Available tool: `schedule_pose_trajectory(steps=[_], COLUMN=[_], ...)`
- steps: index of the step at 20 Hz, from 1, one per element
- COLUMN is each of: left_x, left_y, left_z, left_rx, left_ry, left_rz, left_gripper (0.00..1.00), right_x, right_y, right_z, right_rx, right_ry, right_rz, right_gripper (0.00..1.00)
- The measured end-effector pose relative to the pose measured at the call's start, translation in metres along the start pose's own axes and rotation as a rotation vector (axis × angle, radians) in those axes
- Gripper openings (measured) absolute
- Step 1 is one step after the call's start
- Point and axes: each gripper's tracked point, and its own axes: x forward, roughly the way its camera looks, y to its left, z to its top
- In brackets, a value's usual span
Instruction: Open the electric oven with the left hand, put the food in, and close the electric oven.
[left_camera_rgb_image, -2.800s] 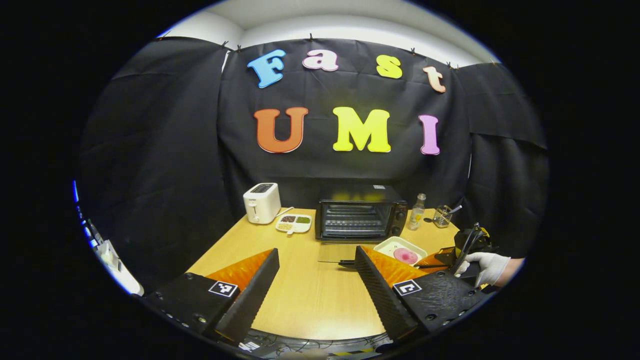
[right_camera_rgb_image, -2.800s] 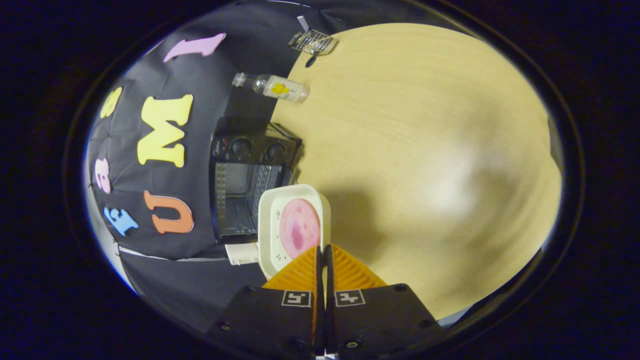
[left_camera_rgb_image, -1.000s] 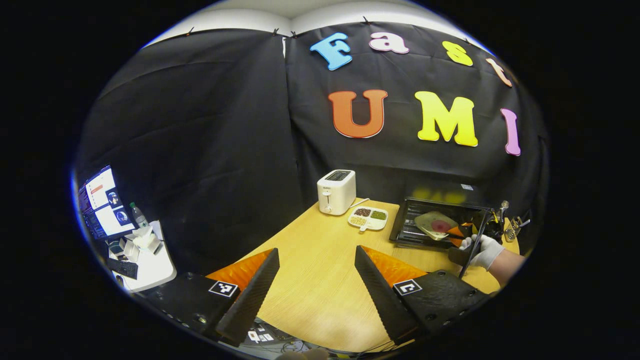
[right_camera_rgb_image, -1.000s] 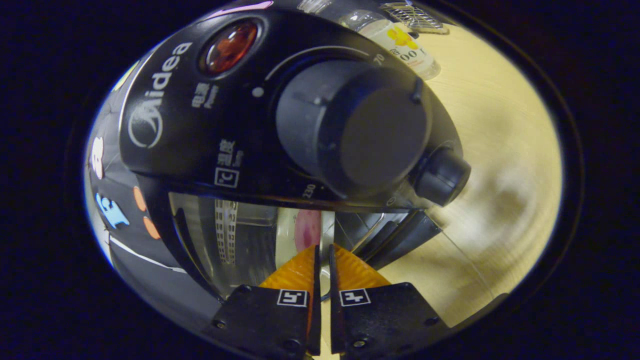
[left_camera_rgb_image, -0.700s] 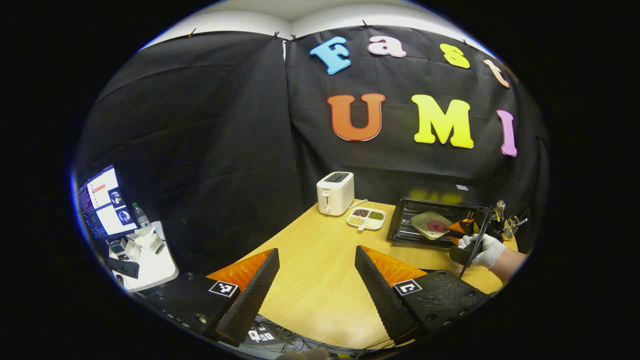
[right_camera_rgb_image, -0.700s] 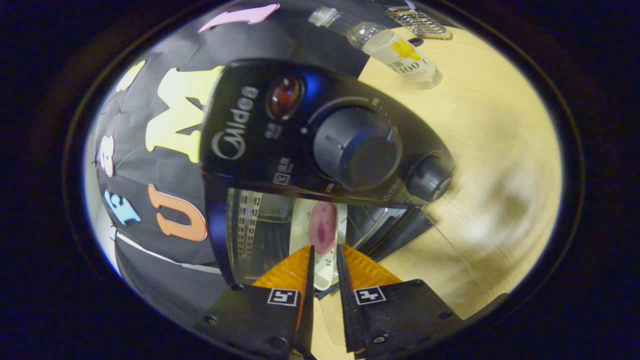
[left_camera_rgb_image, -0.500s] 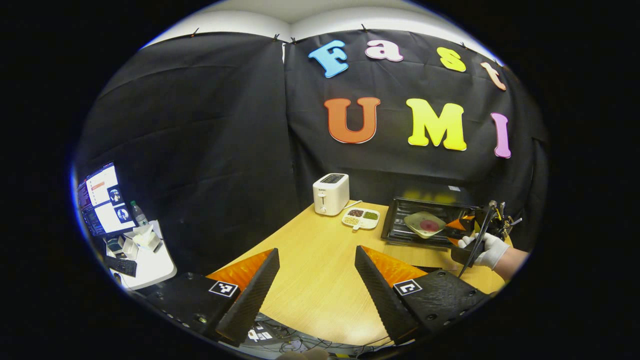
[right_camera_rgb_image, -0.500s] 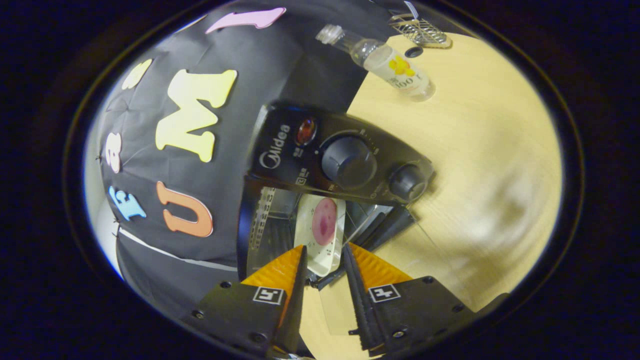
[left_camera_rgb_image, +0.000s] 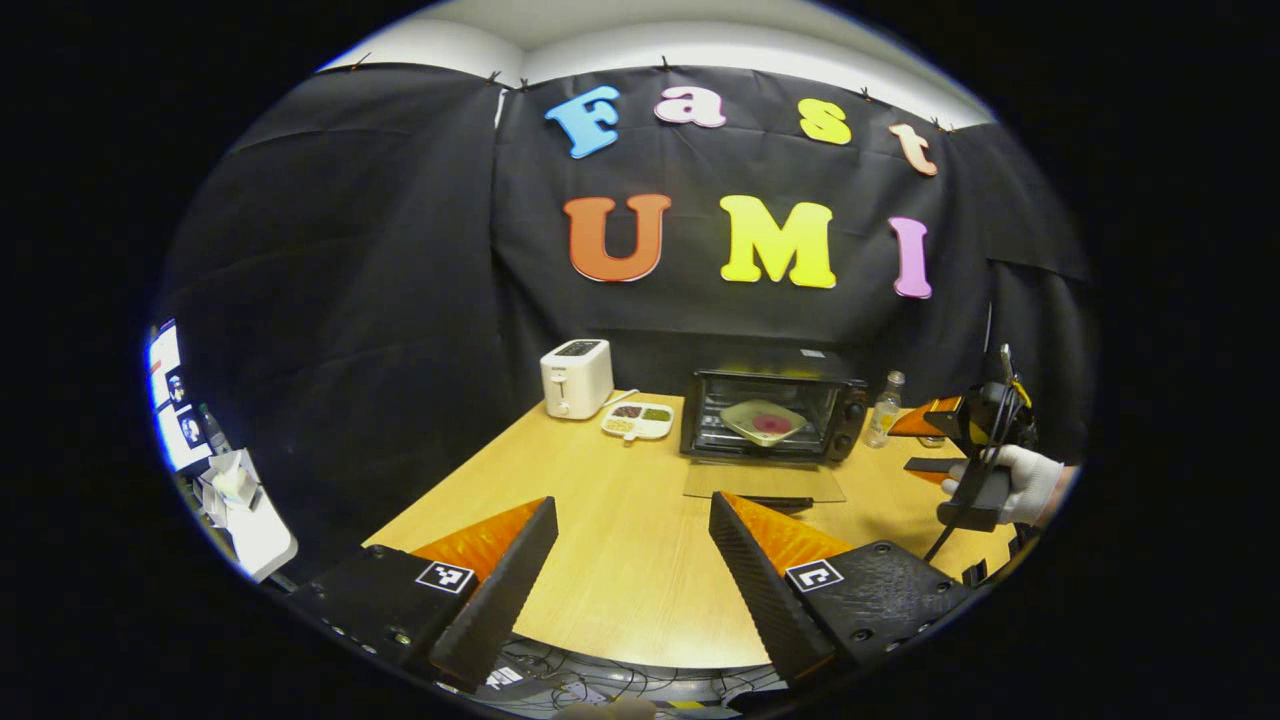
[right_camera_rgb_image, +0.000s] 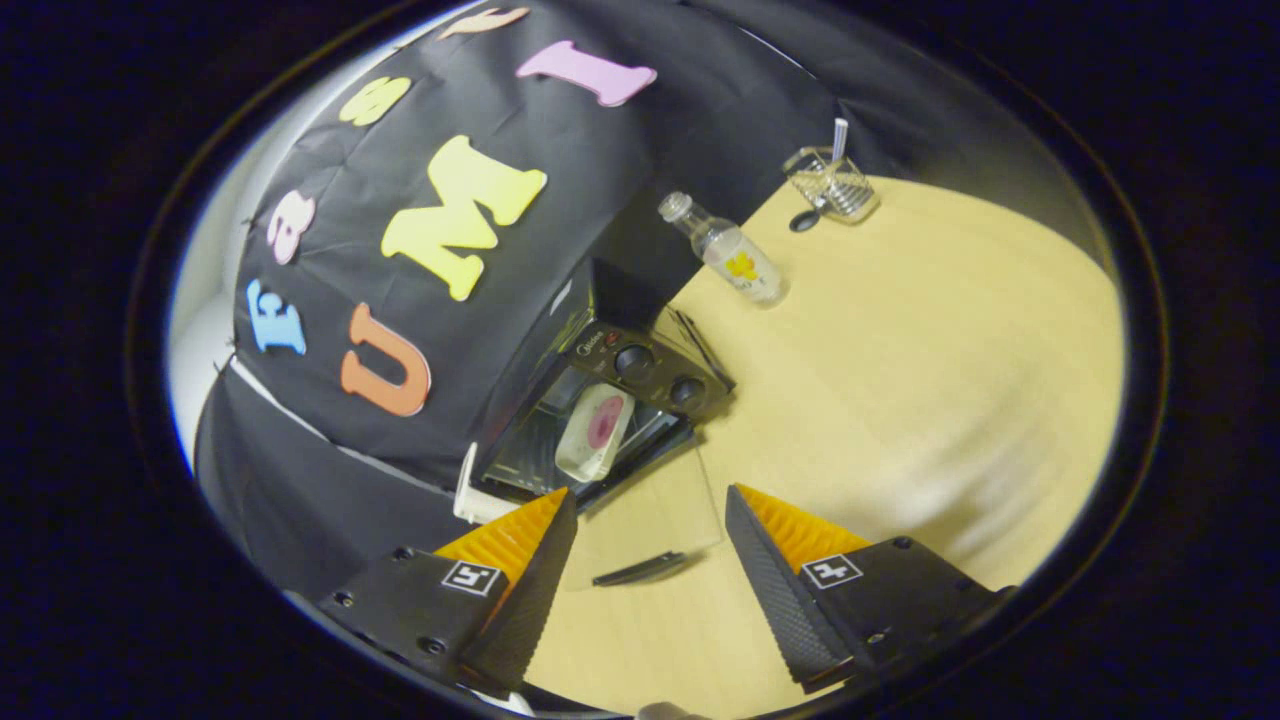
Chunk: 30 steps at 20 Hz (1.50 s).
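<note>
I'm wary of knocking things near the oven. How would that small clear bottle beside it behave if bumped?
The bottle stands upright, tall and narrow on the table, so it would probably tip easily. Its round body would likely roll once down. It looks clear, maybe glass, so possibly breakable; I cannot tell how full it is.

Left gripper (left_camera_rgb_image: 632, 560) sits at 6 o'clock above the wooden table (left_camera_rgb_image: 610, 540), fingers spread apart, gripping nothing; electric oven (left_camera_rgb_image: 770, 415) at 1 o'clock, door (left_camera_rgb_image: 765, 482) lowered flat; plate of food (left_camera_rgb_image: 763, 421) inside; toaster (left_camera_rgb_image: 576, 378) at 11 o'clock; gloved hand (left_camera_rgb_image: 1025, 482) at 3 o'clock holds right gripper (left_camera_rgb_image: 925, 440), jaws apart.
</note>
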Motion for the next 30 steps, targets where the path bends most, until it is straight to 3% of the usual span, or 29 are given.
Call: schedule_pose_trajectory(steps=[1,7,14,20,25,30], left_x=[0.005,0.035,0.074,0.133,0.188,0.226], left_y=[-0.011,-0.09,-0.136,-0.151,-0.165,-0.168], left_z=[-0.003,-0.008,-0.031,-0.081,-0.126,-0.151], left_rx=[0.003,0.056,0.056,0.144,0.156,0.165], left_ry=[0.01,0.029,0.113,0.201,0.279,0.328], left_rz=[-0.02,-0.075,-0.012,-0.075,-0.166,-0.227], left_gripper=[0.97,0.97,0.96,0.97,0.97,0.97], right_x=[-0.017,-0.095,-0.153,-0.156,-0.167,-0.174], right_y=[-0.01,-0.074,-0.103,-0.098,-0.09,-0.081], right_z=[0.005,0.048,0.098,0.113,0.108,0.1], right_rx=[-0.046,-0.285,-0.588,-0.594,-0.656,-0.596], right_ry=[-0.018,-0.083,-0.122,-0.129,-0.159,-0.21], right_rz=[-0.01,-0.073,-0.062,-0.103,-0.235,-0.349], right_gripper=[0.98,0.99,1.0,1.0,1.0,1.0])
